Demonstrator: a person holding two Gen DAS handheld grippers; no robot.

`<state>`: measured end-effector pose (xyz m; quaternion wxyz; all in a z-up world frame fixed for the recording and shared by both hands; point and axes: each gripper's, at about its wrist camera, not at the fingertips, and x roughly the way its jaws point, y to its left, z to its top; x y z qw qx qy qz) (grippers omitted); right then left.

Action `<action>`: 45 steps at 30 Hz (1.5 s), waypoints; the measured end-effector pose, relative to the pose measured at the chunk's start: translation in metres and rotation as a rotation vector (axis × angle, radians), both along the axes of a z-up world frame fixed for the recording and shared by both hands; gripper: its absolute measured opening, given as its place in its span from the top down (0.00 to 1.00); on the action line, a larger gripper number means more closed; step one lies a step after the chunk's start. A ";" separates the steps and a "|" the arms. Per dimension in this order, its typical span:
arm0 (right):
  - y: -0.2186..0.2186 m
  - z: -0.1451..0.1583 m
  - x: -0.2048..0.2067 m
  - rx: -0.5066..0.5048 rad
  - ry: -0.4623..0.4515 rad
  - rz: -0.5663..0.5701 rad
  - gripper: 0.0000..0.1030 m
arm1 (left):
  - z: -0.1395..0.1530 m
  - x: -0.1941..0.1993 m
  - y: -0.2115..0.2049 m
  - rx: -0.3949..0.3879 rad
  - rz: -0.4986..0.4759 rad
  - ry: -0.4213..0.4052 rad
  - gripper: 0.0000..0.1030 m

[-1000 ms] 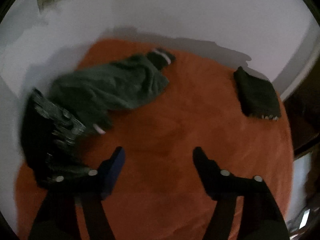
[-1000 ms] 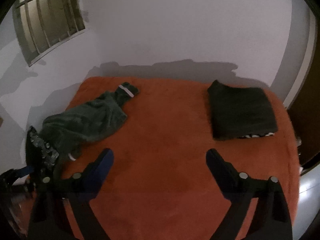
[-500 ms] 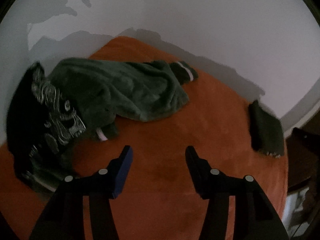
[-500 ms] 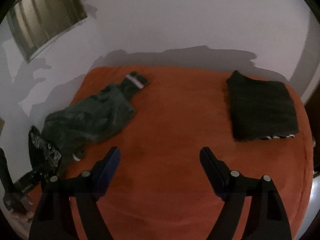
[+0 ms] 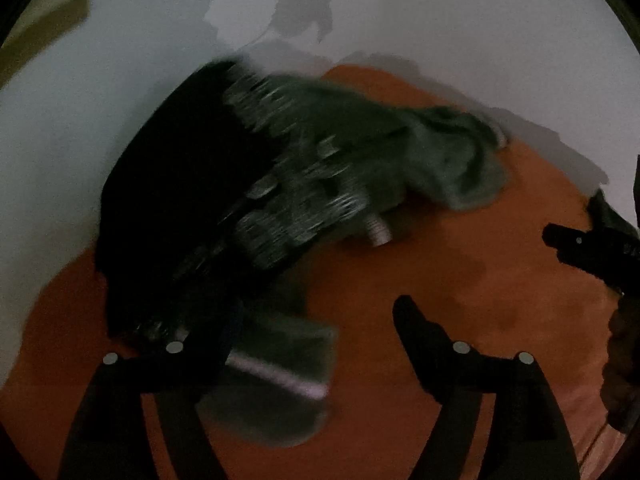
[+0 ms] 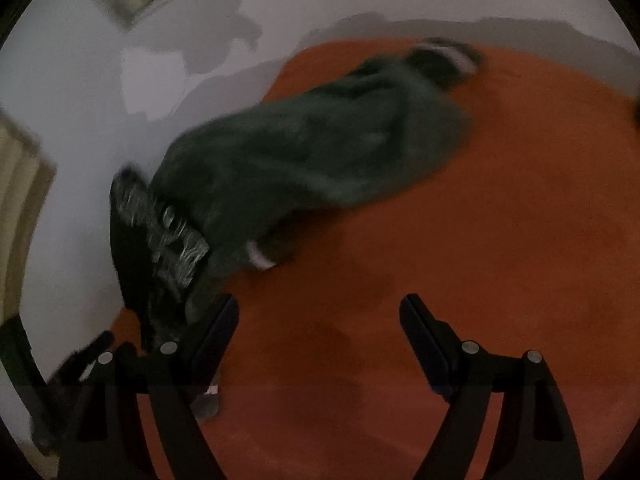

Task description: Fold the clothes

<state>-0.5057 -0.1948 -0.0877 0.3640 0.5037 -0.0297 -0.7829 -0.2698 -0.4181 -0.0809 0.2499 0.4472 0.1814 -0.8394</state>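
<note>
Left of frame centre, a green sweatshirt [image 5: 400, 152] lies crumpled beside a black patterned garment [image 5: 192, 216] on the orange bedcover [image 5: 480, 280]: soft, limp, light. Both the left gripper [image 5: 316, 320] and right gripper [image 6: 320, 320] gape wide, holding nothing; the striped cuff [image 6: 262, 258] looks the easiest grab.

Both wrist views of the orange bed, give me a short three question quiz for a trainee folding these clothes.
1. True or false: the left gripper has its two fingers spread open.
2. Multiple choice: the crumpled dark green fleece garment lies on (A) a white tiled floor, (B) the orange bedspread, (C) a wooden chair.
3. Short answer: which garment lies beside the green one, on the side by the wall?

Key
1. True; nothing is between the fingers.
2. B.
3. The black garment with a silver-grey pattern.
</note>
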 end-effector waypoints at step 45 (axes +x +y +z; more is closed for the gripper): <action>0.364 0.111 0.043 0.220 0.527 -0.621 0.98 | 0.035 -0.133 0.272 0.225 -0.584 0.302 0.24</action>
